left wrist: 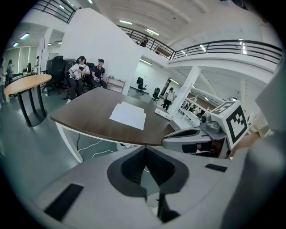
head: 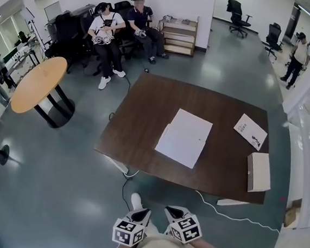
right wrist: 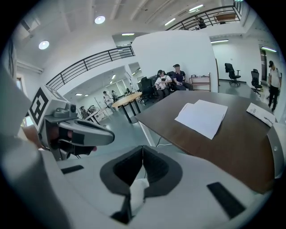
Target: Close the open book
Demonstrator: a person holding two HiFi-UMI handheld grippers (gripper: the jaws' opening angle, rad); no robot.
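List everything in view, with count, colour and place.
table: one, dark brown, room's middle
open book: one, white, table's middle
booklet: one, white, table's far right
flat box: one, pale, table's right edge
round table: one, orange-brown, left
seated people: two, on dark chairs, far wall
shelf: one, light wood, beside them
office chairs: two, black, far back
standing person: one, far right
left gripper: one, grey, shut, empty, near side
right gripper: one, grey, shut, empty, beside it

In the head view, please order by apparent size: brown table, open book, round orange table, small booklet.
1. brown table
2. open book and round orange table: about alike, not ranked
3. small booklet
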